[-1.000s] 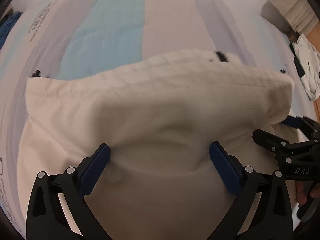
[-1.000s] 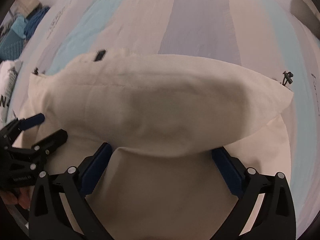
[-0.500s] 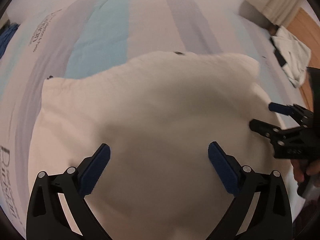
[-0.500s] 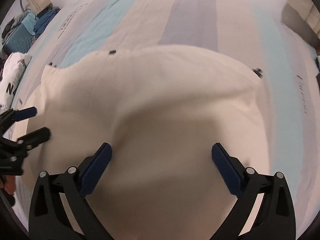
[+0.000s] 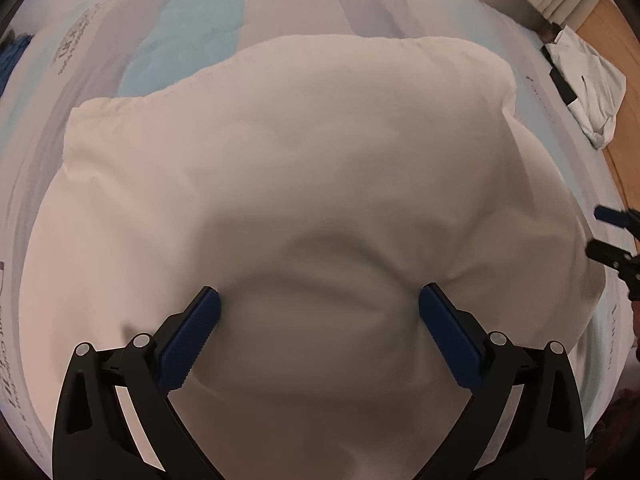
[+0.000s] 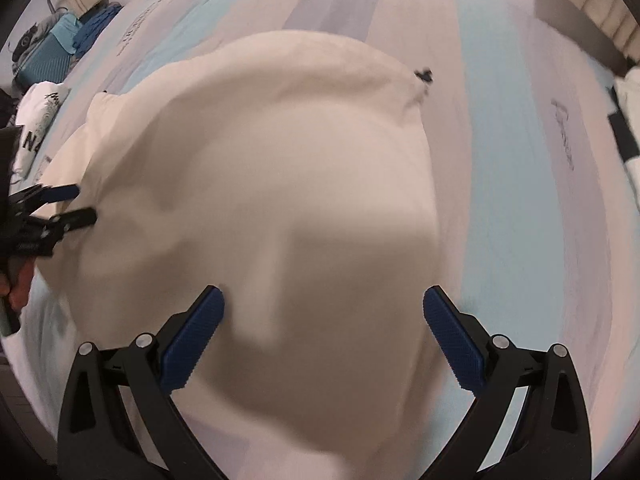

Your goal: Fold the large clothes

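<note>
A large cream garment lies folded in a puffy heap on the striped bedspread. My left gripper stands open just over its near part, where the cloth creases between the blue pads without being pinched. In the right wrist view the same cream garment fills the middle, with a small black cord end at its far edge. My right gripper is open above it and holds nothing. Each gripper shows at the edge of the other's view: right gripper, left gripper.
A white and black garment lies at the bed's right side by a wooden floor. A white printed shirt and blue items sit at the left. A hand grips the left tool.
The raised fold of the cream garment has dropped flat onto the layer below. Both open grippers have pulled back and apart from each other.
</note>
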